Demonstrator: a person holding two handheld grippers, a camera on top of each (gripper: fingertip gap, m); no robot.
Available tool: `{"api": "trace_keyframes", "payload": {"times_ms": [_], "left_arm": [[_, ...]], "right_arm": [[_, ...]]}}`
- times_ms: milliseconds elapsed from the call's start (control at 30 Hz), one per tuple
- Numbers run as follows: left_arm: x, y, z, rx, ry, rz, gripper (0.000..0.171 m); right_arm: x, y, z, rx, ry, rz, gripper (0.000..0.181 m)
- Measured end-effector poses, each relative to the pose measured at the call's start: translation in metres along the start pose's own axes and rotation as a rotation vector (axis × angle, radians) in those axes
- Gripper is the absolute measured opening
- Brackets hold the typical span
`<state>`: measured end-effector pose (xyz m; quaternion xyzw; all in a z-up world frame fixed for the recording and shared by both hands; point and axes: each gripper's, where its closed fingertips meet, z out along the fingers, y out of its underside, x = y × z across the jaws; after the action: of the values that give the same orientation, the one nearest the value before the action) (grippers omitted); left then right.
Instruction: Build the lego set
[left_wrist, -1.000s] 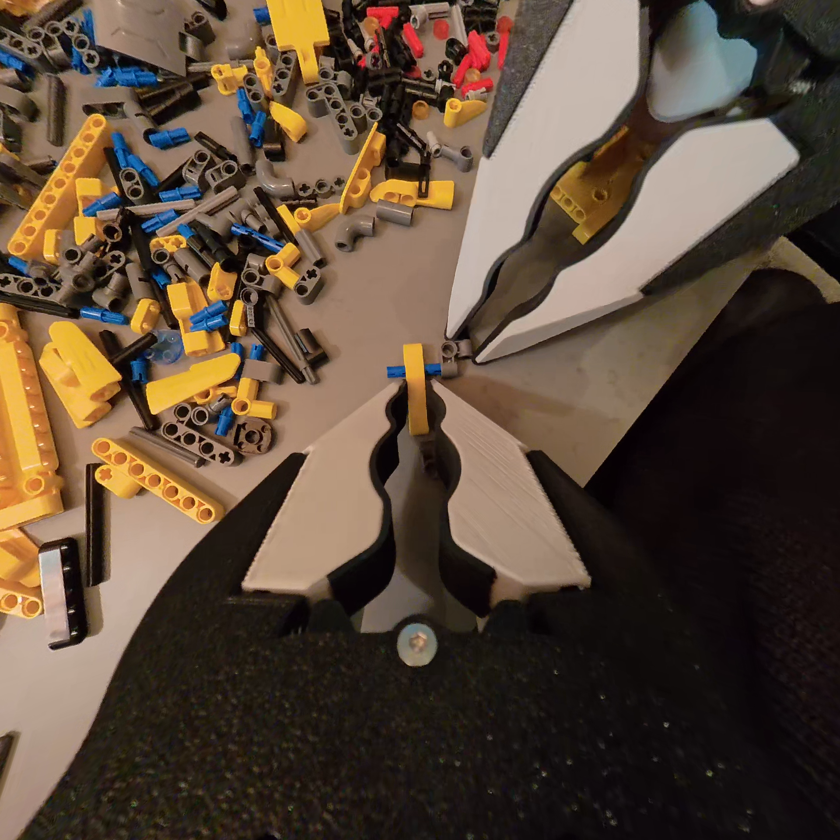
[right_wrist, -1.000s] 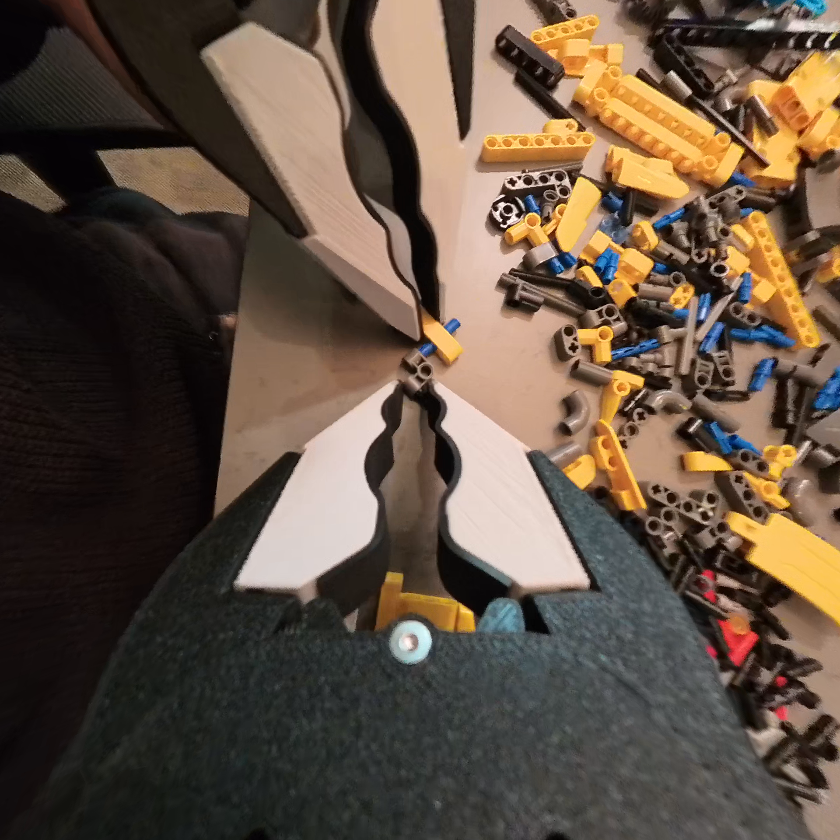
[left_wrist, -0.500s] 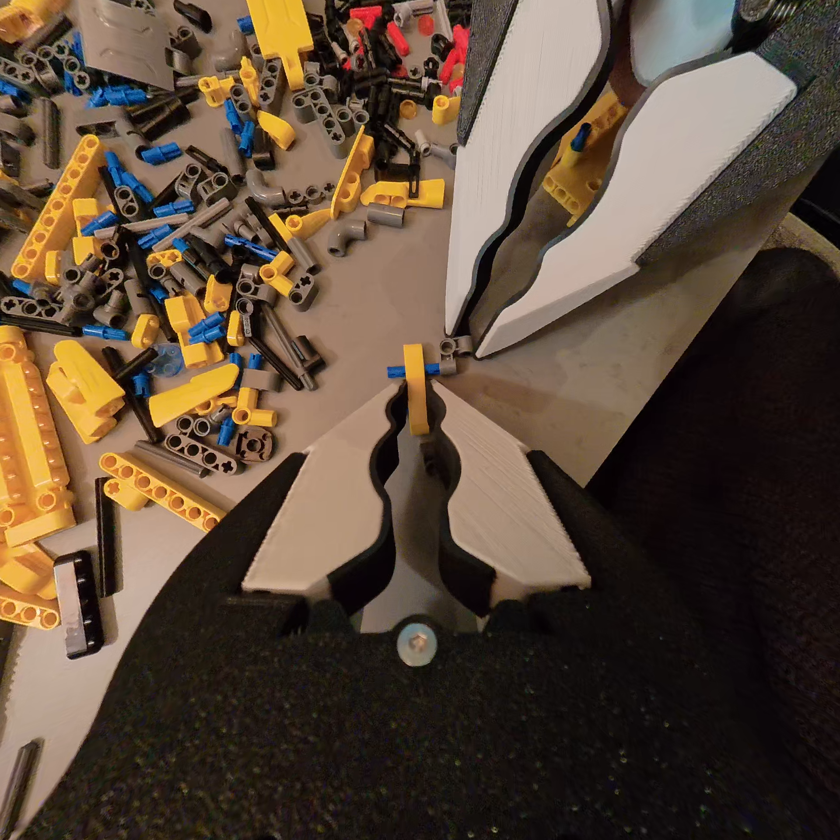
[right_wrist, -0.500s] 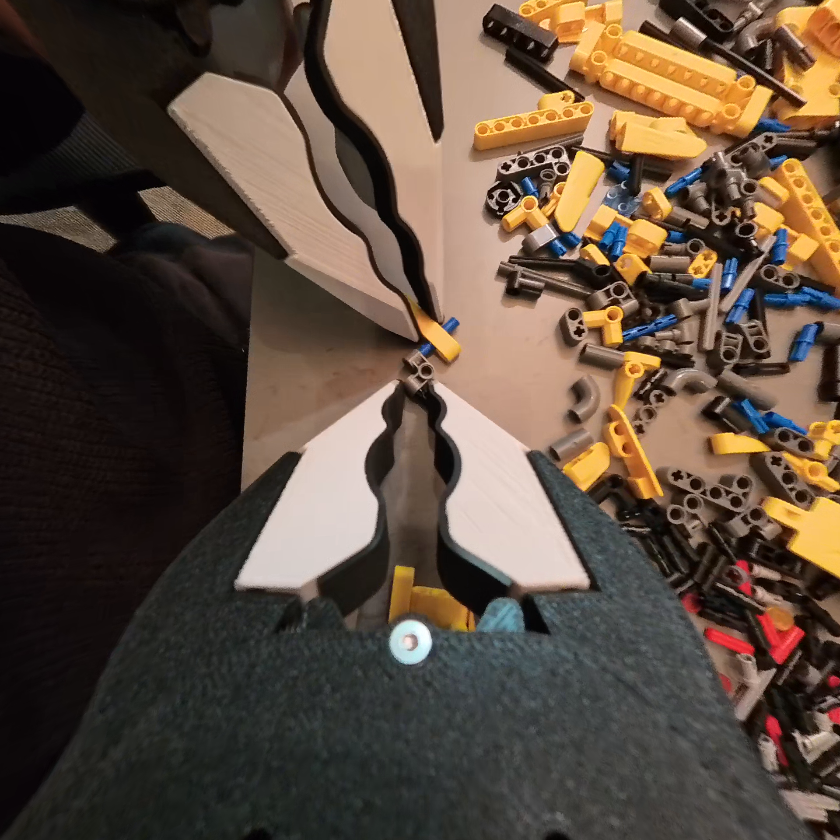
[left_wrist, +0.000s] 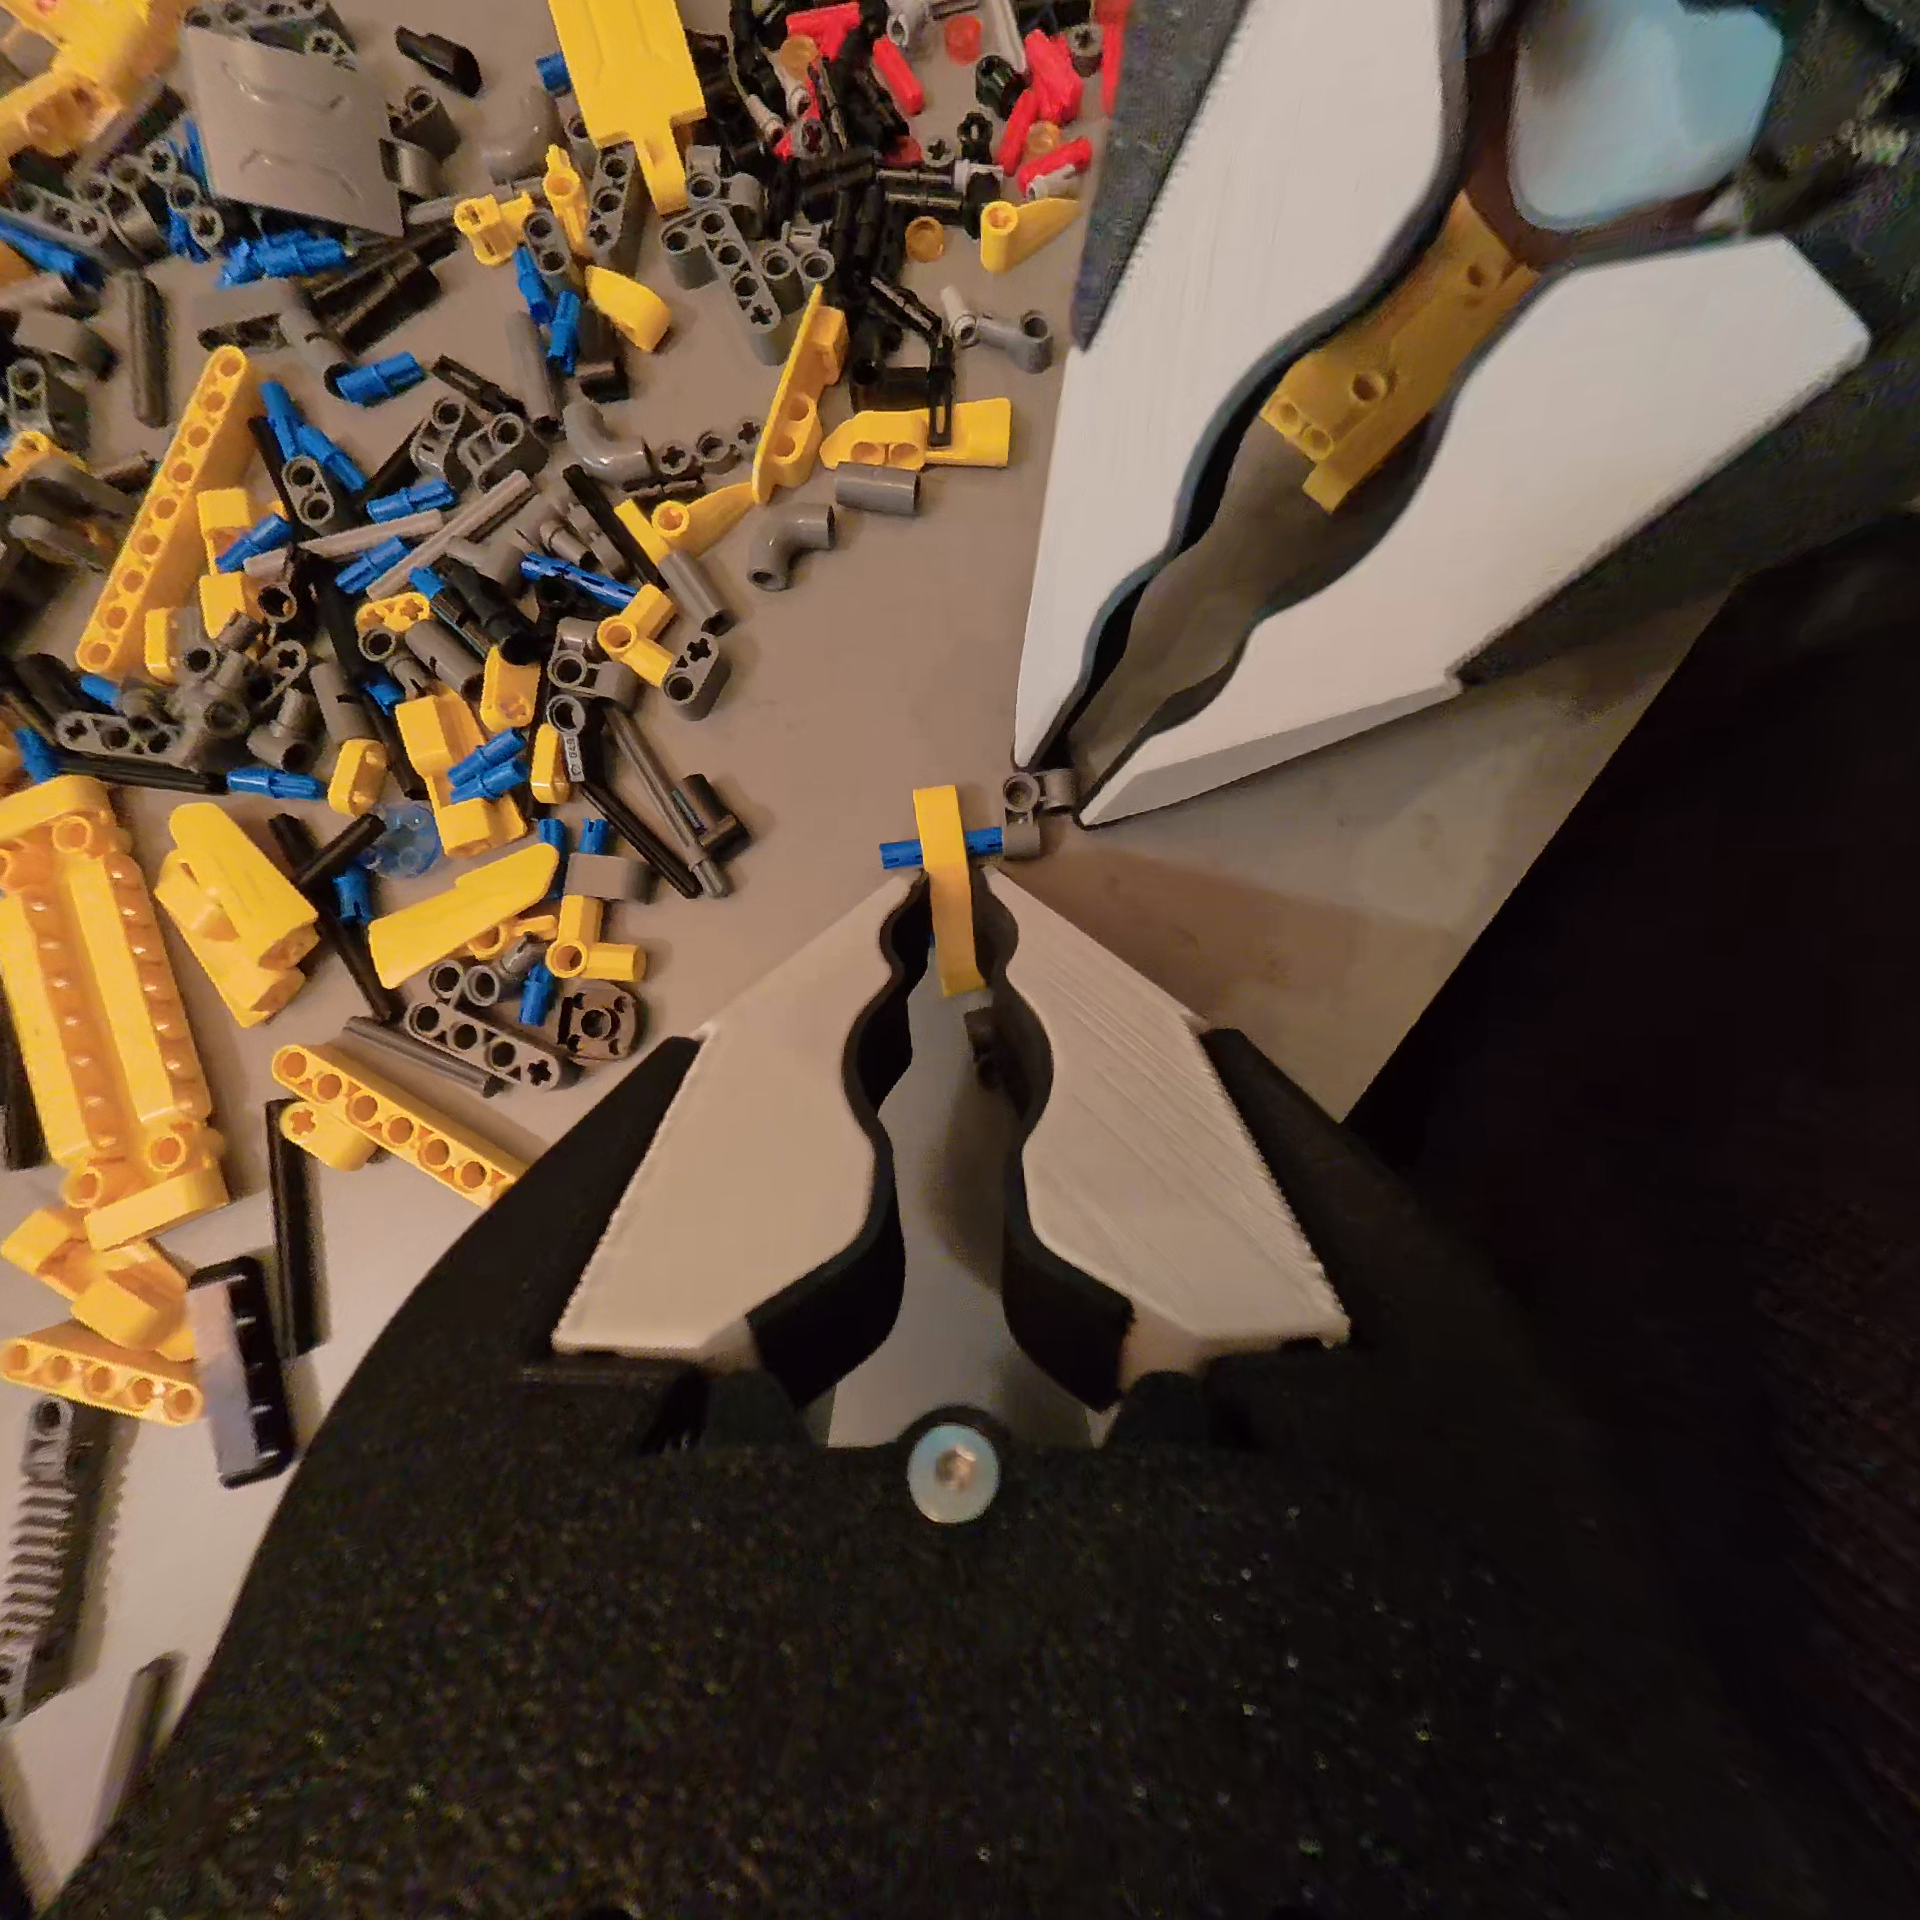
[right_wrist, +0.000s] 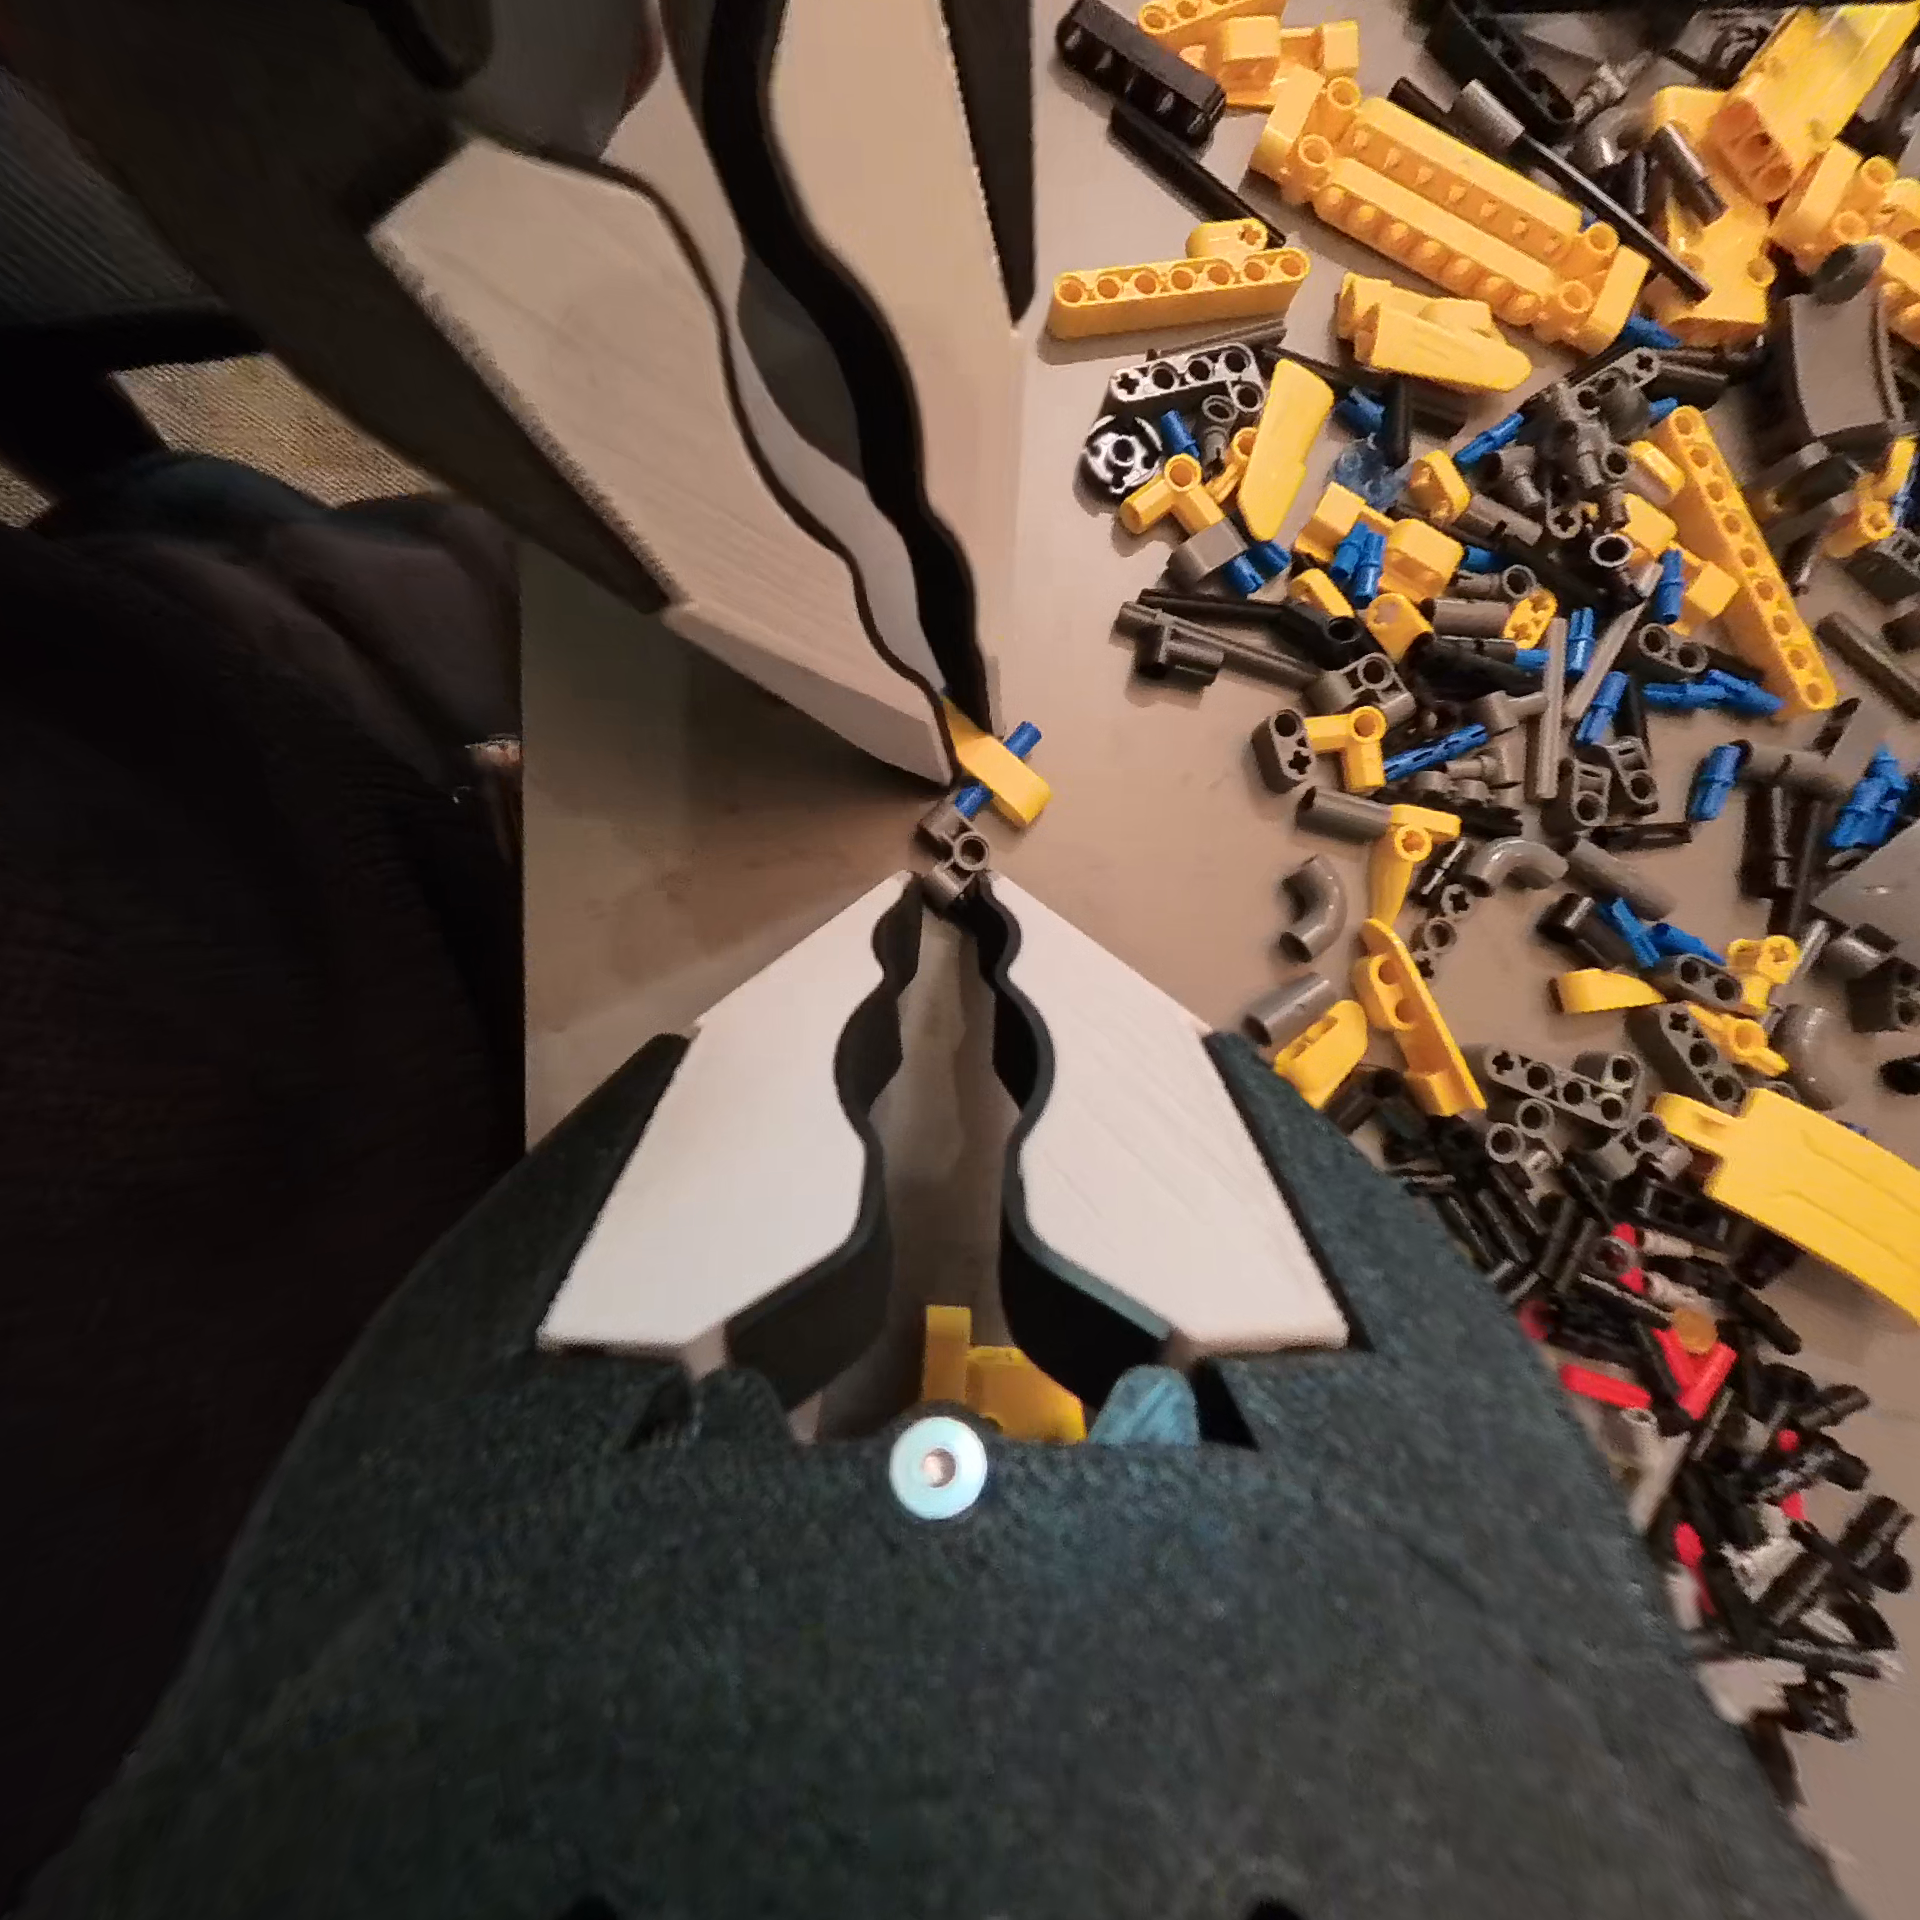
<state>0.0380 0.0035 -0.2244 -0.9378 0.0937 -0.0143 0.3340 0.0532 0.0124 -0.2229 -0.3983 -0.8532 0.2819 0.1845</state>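
My left gripper (left_wrist: 951, 894) has its jaws pinched on a small yellow curved piece (left_wrist: 948, 883), held upright on edge between the tips. A blue pin (left_wrist: 904, 852) runs crosswise through the yellow piece, sticking out on both sides. The far end of the pin sits in a small grey connector (left_wrist: 1029, 821) with round holes.

My right gripper (right_wrist: 951, 894) has its jaws nearly together, nipping that same grey connector (right_wrist: 961, 852) at the very tips. So both grippers meet on one little assembly, held just above the desk (left_wrist: 1195, 935), close to its near edge, where a dark garment (left_wrist: 1714, 1143) begins.

In the right wrist view the yellow piece (right_wrist: 1003, 779) and the blue pin (right_wrist: 997, 764) show just past the tip of the left gripper (right_wrist: 961, 727).

The loose pile of parts (left_wrist: 416, 623) lies well apart, spread toward the middle of the desk: yellow beams, grey and black connectors, blue pins, some red pins farther off.

Hard to make out:
- How deep the pin sits in the connector; too small.
- A yellow holed block (left_wrist: 1371, 395) shows through the gap of the right gripper (left_wrist: 1070, 800); mostly hidden, I cannot tell what it rests on.
- A pale blue patch (right_wrist: 1143, 1403) beside it is cut off.
- Edges of the right wrist view are blurred.
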Motion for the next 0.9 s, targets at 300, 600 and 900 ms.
{"api": "trace_keyframes", "payload": {"times_ms": [300, 600, 900], "left_arm": [[0.0, 0.001, 0.0, -0.009, 0.017, 0.087, 0.008], [0.0, -0.001, 0.0, 0.016, 0.07, 0.064, 0.008], [0.003, -0.003, -0.005, 0.034, 0.089, 0.065, 0.015]], "right_arm": [[-0.001, 0.0, -0.001, 0.007, -0.105, 0.084, 0.01], [-0.006, -0.001, -0.007, 0.022, -0.084, 0.024, 0.021], [-0.003, 0.001, -0.018, 0.056, -0.071, -0.105, 0.031]]}}
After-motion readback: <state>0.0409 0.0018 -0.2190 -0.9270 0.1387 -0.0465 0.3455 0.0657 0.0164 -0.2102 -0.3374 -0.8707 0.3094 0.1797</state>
